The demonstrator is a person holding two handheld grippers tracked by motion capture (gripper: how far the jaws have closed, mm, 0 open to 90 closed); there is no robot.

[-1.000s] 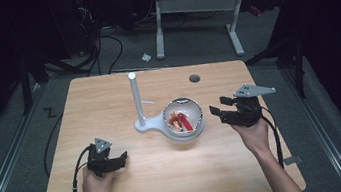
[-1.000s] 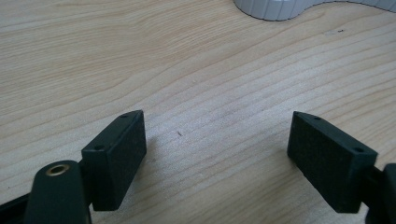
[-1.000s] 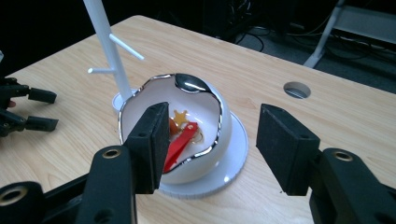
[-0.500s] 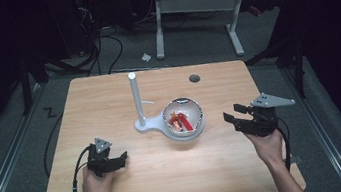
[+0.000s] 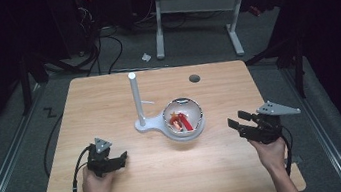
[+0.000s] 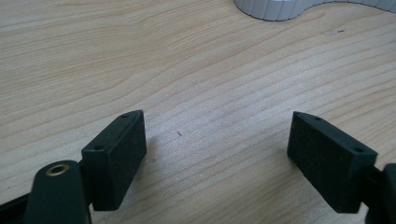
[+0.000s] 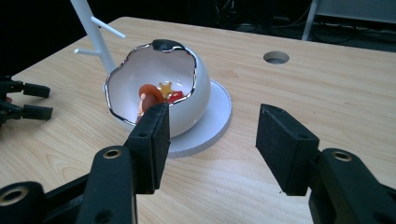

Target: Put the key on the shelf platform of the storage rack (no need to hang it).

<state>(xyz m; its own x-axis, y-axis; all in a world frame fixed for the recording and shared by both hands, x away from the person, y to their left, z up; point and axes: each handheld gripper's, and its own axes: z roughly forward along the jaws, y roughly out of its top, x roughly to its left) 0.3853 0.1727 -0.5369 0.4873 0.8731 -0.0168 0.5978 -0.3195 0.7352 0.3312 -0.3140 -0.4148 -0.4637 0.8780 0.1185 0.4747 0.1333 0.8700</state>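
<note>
Bowl first: it is a white, egg-shaped shell with a jagged silvery rim, and I see it just right of the middle of the high view. It rests on a round white base, and a thin white post rises from that base just to its left. Small red and orange pieces lie inside the bowl; I cannot make out what they are.

My left claw lies low on the bench at the lower left of the high view, well apart from the bowl, with its tips pointing right. In the left gripper view the claw is spread wide over bare wood with nothing between its pads. An edge of the base shows at the top of that frame.

My right claw sits at the lower right of the high view, to the right of the bowl and apart from it, with its tips pointing left toward it. In the right gripper view the claw stands apart and grips nothing. The bowl is ahead at centre left of that frame, its opening facing me, with the red pieces inside and the post behind it at upper left. A round hole in the bench shows at upper right.
</note>
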